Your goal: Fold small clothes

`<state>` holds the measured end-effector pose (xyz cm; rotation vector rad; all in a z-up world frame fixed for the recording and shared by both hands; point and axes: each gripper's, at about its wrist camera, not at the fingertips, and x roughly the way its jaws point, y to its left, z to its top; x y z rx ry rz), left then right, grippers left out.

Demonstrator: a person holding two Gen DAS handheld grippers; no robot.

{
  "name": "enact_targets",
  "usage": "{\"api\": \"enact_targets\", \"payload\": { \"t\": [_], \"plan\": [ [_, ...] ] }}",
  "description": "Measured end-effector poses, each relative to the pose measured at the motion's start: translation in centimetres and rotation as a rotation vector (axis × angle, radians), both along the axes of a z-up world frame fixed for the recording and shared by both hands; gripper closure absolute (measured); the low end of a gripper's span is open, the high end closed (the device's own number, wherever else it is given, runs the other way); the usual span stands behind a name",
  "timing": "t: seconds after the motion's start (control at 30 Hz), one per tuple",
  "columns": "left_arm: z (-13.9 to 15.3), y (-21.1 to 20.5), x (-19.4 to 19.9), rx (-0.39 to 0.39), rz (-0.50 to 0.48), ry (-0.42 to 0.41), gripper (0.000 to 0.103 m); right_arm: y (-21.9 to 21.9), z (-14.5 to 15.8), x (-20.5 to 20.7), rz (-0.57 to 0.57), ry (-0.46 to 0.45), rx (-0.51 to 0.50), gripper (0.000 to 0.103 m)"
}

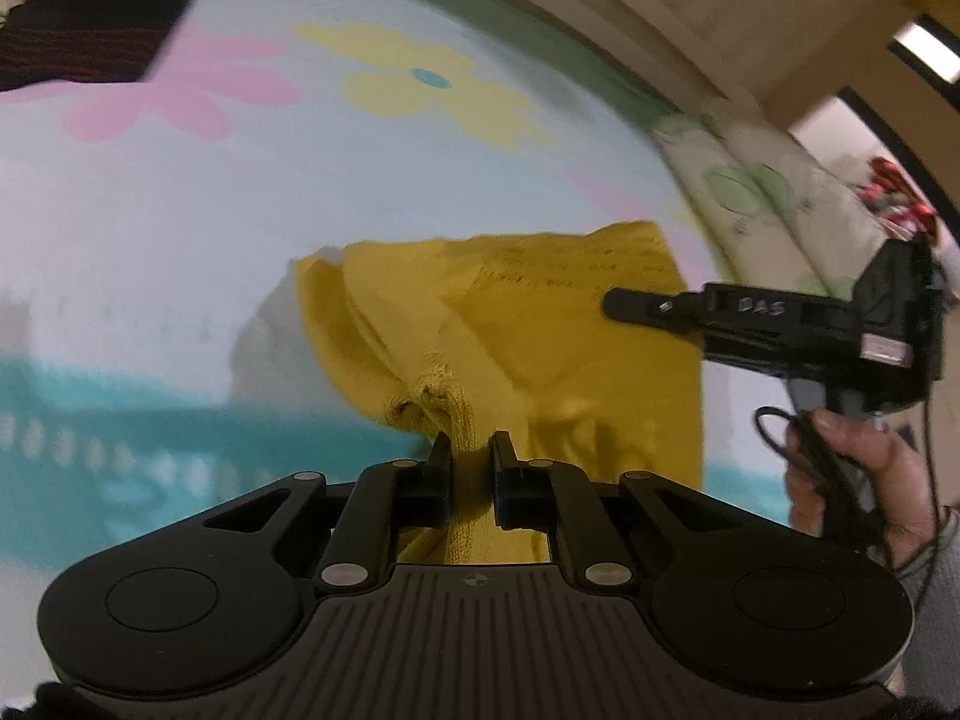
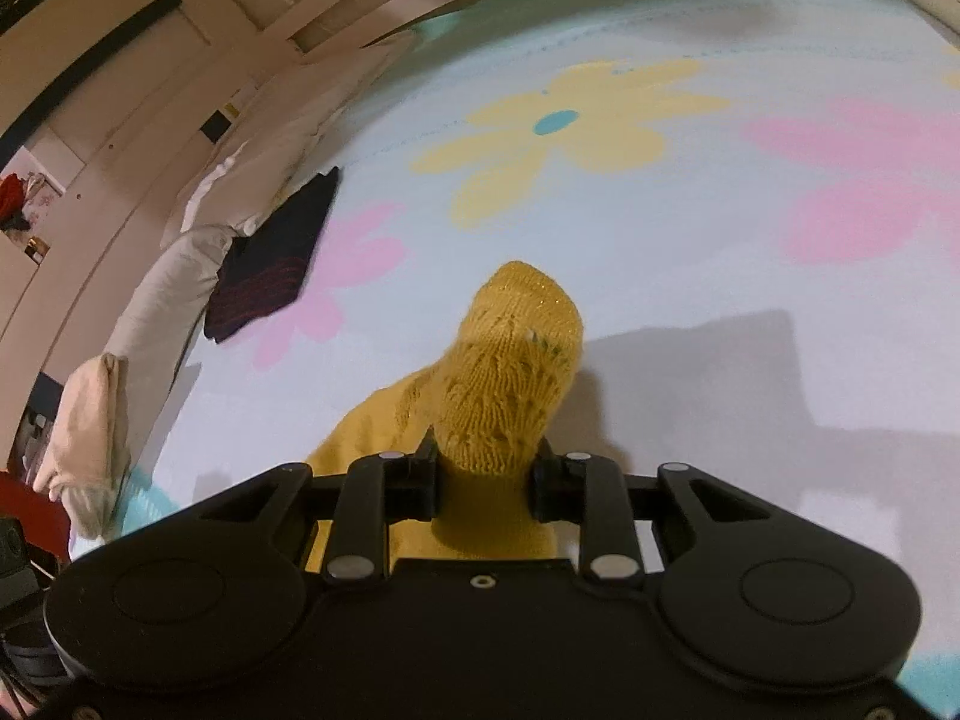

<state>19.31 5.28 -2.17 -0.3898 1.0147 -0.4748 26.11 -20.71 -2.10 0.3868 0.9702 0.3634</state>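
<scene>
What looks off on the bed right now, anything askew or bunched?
Nothing damaged or spilled. The yellow knit is bunched, not flat: the left gripper pinches a gathered ridge and the right gripper clamps a thick wad. A dark garment lies askew at the edge of the bedspread, against the pillows.

Our left gripper, jaws nearly together and clamped on a yellow knit garment, our right gripper, jaws wider, pinching a thicker bunch, our right hand on its handle, perhaps tilted downward, view blurred
</scene>
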Motion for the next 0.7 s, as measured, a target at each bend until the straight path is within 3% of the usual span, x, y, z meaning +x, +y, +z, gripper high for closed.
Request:
{"api": "enact_targets", "payload": {
  "t": [0.2,0.3,0.37,0.47,0.67,0.7],
  "plan": [
    [-0.8,-1.9,-4.1,-0.011,-0.055,0.045,0.092,-3.1,0.4,-5.4,-0.048,0.043,-0.020,0.066],
    [-2.6,-2.7,-5.7,0.063,-0.060,0.089,0.094,-4.4,-0.5,-7.1,-0.073,0.072,-0.044,0.065],
    [-4.6,-2.9,-6.7,0.125,-0.060,0.147,0.094,-5.1,-2.2,-7.2,-0.067,0.118,-0.083,0.054],
    [-7.0,-2.7,-7.5,0.168,-0.066,0.232,0.094,-6.0,-4.1,-7.3,-0.120,0.158,-0.223,0.041],
    [-3.3,-1.2,-6.3,0.131,-0.022,0.065,0.092,-8.1,-1.3,-8.2,-0.155,0.058,-0.175,0.040],
    [-2.7,-1.2,-5.4,0.126,-0.008,0.043,0.087,-8.2,-0.6,-8.3,-0.156,0.042,-0.173,0.040]
  ]
}}
